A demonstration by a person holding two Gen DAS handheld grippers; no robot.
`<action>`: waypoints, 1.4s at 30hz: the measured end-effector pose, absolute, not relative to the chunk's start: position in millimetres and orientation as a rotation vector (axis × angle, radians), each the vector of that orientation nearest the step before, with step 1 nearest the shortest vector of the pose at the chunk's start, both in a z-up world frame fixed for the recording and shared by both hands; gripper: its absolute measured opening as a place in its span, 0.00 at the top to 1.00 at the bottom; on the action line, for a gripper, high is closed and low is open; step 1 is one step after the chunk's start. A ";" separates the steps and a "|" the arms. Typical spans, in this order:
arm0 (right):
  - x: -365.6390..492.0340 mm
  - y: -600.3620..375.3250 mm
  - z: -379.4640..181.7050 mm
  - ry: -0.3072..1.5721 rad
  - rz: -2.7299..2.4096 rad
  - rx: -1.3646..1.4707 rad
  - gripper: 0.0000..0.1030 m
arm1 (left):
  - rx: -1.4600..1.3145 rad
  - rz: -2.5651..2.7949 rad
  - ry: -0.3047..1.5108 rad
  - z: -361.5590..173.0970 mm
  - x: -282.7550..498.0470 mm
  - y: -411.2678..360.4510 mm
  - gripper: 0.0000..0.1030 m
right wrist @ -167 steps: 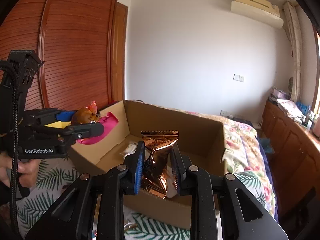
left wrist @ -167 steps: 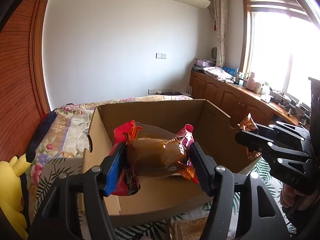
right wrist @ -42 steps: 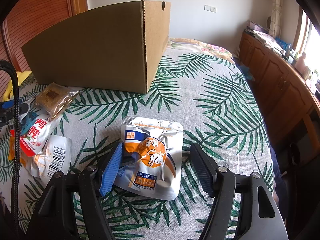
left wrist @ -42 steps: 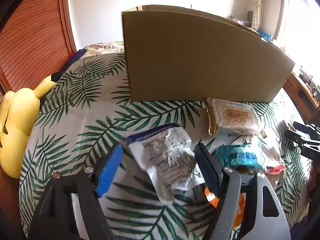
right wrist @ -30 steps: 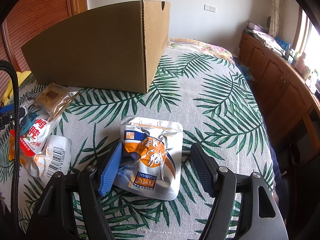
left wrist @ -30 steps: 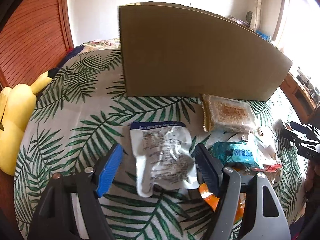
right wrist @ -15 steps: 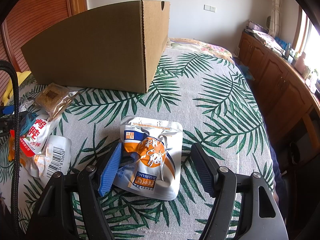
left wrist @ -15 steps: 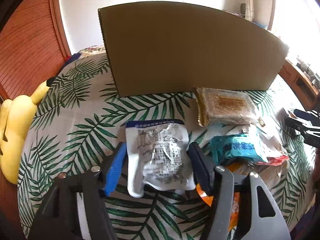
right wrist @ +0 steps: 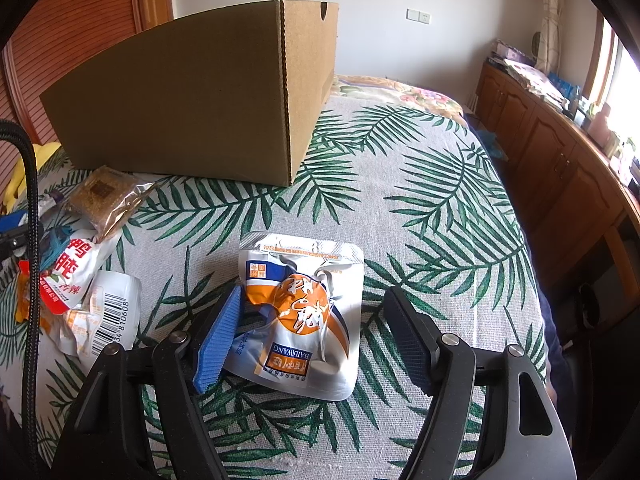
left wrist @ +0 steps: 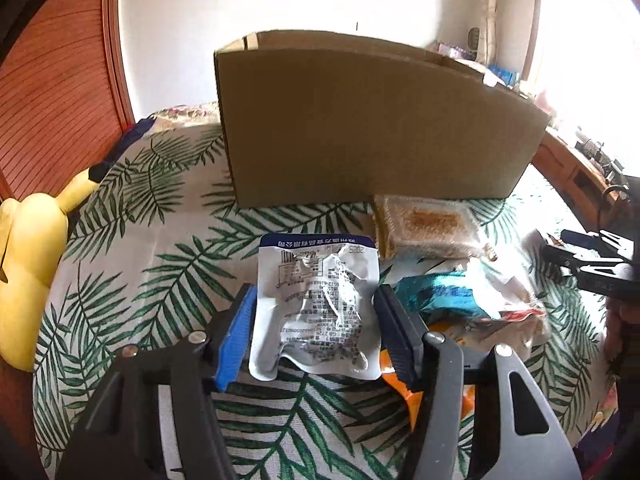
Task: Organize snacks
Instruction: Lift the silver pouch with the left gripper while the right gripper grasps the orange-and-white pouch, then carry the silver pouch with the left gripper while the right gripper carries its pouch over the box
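Note:
My left gripper (left wrist: 316, 332) is shut on a silver snack pouch (left wrist: 316, 304) with printed text, its fingers pressing both sides, held just above the palm-leaf cloth. My right gripper (right wrist: 316, 336) is open, its fingers either side of an orange-and-white foil pouch (right wrist: 304, 312) lying on the cloth, not touching its right edge. The cardboard box (left wrist: 372, 128) stands behind the snacks; it also shows in the right wrist view (right wrist: 192, 108).
A clear pack of brown cake (left wrist: 428, 224), a teal packet (left wrist: 440, 296) and an orange packet (left wrist: 404, 384) lie right of my left gripper. A red-and-white packet (right wrist: 76, 276) and a barcode pouch (right wrist: 108, 316) lie left. A yellow plush toy (left wrist: 28, 264) sits far left.
My left gripper's fingers closed in on the silver pouch and lifted it slightly, tilting the view up. The right gripper has stayed open around the orange pouch.

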State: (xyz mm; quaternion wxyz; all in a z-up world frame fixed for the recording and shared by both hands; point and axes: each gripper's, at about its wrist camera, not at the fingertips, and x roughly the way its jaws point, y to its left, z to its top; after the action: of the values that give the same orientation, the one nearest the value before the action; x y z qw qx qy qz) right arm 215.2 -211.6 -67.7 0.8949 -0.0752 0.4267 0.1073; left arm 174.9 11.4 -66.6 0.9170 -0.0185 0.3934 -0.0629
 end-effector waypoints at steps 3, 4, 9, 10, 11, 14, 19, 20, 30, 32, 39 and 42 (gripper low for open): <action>215.0 -210.3 -67.6 0.885 0.224 -0.154 0.28 | -0.048 -0.148 0.792 -60.4 171.8 10.7 0.42; 215.2 -211.1 -67.7 0.886 0.227 -0.152 0.27 | -0.049 -0.152 0.788 -59.1 171.9 10.6 0.42; 212.4 -207.3 -66.2 0.878 0.272 -0.176 0.46 | -0.053 -0.181 0.764 -51.2 168.4 8.6 0.42; 210.7 -206.2 -65.6 0.876 0.279 -0.180 0.52 | -0.053 -0.187 0.759 -49.9 167.5 8.2 0.42; 208.7 -202.8 -65.1 0.875 0.285 -0.185 0.55 | -0.055 -0.191 0.755 -49.4 166.5 7.4 0.42; 203.9 -199.8 -62.8 0.876 0.299 -0.198 0.60 | -0.060 -0.201 0.750 -48.7 165.6 5.3 0.42; 199.4 -204.4 -56.9 0.866 0.309 -0.171 0.62 | -0.061 -0.213 0.751 -49.5 166.2 1.8 0.42; 198.7 -205.6 -54.9 0.860 0.308 -0.167 0.62 | -0.062 -0.215 0.751 -49.3 166.3 1.3 0.42; 193.7 -201.3 -45.5 0.823 0.309 -0.182 0.71 | -0.064 -0.219 0.742 -46.4 167.6 0.7 0.42; 191.0 -200.7 -42.0 0.811 0.311 -0.182 0.73 | -0.066 -0.221 0.741 -46.0 166.9 0.6 0.42; 188.1 -197.7 -33.1 0.788 0.322 -0.186 0.92 | -0.064 -0.230 0.737 -44.8 166.4 -3.1 0.42; 188.0 -200.2 -31.6 0.781 0.319 -0.171 0.92 | -0.065 -0.230 0.734 -43.8 165.2 -3.0 0.42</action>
State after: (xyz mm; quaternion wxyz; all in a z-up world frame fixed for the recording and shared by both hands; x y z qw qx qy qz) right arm 188.0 -200.2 -31.6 0.9089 -0.0829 0.3785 0.1544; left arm 165.2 -3.0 -43.8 0.9265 -0.0315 0.3579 -0.1120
